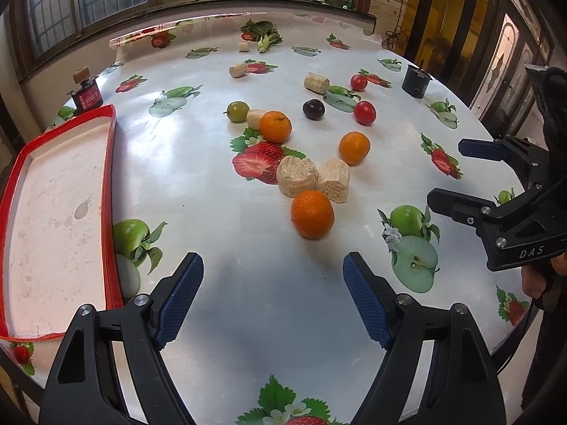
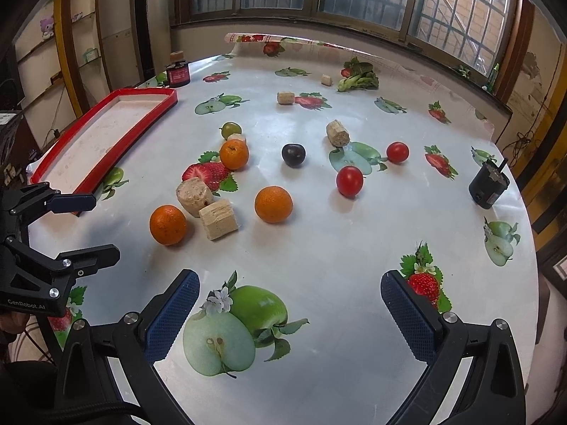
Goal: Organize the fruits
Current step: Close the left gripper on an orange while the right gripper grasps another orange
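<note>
Looking along the left gripper (image 1: 273, 297), its two blue-padded fingers stand wide apart and hold nothing, poised low over the table (image 1: 248, 318) and aimed at the nearest orange (image 1: 312, 213), which lies just beyond the fingertips and slightly right of their centre line. Touching that orange's far side are two pale cork-like blocks (image 1: 312, 179); farther past them sit two more oranges (image 1: 354, 147), a green fruit (image 1: 237, 111), a dark plum (image 1: 313, 109) and two red tomatoes (image 1: 364, 112). Well left of the nearest orange lies the red-rimmed tray (image 1: 110, 191), holding no fruit. Right of the orange, the right gripper (image 1: 443, 173) reaches in from the edge, fingers spread and bare.

From the right wrist view, the right gripper (image 2: 290, 301) is likewise spread wide and unloaded, low over a printed green apple. The nearest orange (image 2: 167, 224) lies ahead and to the left, beside the blocks (image 2: 205, 209), with the left gripper (image 2: 102, 223) entering left of it, fingers parted. The tray (image 2: 106, 166) sits beyond that gripper, and the tomatoes (image 2: 349, 181) and plum (image 2: 293, 154) lie well right of the orange.
</note>
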Tool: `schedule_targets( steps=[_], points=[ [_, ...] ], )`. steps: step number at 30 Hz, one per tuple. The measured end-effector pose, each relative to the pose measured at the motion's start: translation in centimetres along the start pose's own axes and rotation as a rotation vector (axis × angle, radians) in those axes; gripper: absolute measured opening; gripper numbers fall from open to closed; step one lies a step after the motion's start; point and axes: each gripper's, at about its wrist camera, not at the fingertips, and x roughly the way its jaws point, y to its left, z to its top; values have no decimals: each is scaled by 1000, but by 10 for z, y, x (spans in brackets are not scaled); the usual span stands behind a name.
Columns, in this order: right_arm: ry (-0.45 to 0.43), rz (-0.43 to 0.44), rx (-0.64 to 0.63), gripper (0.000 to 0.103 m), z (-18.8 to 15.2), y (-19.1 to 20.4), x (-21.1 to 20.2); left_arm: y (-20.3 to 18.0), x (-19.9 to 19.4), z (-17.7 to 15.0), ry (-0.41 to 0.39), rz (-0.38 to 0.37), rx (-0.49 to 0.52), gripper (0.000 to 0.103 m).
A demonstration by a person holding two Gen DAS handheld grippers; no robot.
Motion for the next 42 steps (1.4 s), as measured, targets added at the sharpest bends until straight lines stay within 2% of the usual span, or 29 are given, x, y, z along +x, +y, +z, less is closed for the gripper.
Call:
schedule_targets(
  steps=[8, 10, 13, 15, 17, 20, 25, 28, 29, 30, 31, 33, 42],
  points=[
    [10, 30, 34, 101, 4, -8, 12, -6, 14, 10, 13, -16, 6, 81],
    [4, 39, 43, 97, 7, -9, 15, -7, 19, 12, 17, -17, 4, 81],
    [3, 52, 62, 85, 14, -11, 21, -7, 26, 15, 26, -25, 4, 80],
    [5, 86, 89, 75, 19, -15, 27, -8, 30, 17, 34, -35, 6, 72],
    [6, 123, 121, 74, 23, -17, 34, -8, 35, 20, 48, -49, 2, 63],
    [6, 139, 151, 68, 32, -19, 45, -7, 41, 25, 72, -54, -8, 62],
    [19, 177, 190, 67, 44, -20, 65, -5, 52, 29, 115, -69, -25, 62],
    [44, 181, 190, 66, 47, -17, 80, -10, 55, 30, 107, -64, -4, 59],
    [55, 184, 190, 59, 47, -16, 85, -12, 55, 31, 105, -71, 4, 52],
    [70, 190, 191, 49, 46, -16, 90, -13, 55, 31, 102, -92, 8, 39],
    [85, 196, 195, 45, 45, -16, 94, -14, 55, 31, 102, -125, 6, 31],
    [70, 192, 192, 36, 42, -16, 92, -15, 55, 32, 100, -124, 7, 30],
    [54, 188, 178, 36, 37, -10, 72, -9, 39, 23, 82, -135, -12, 30]
  ],
)
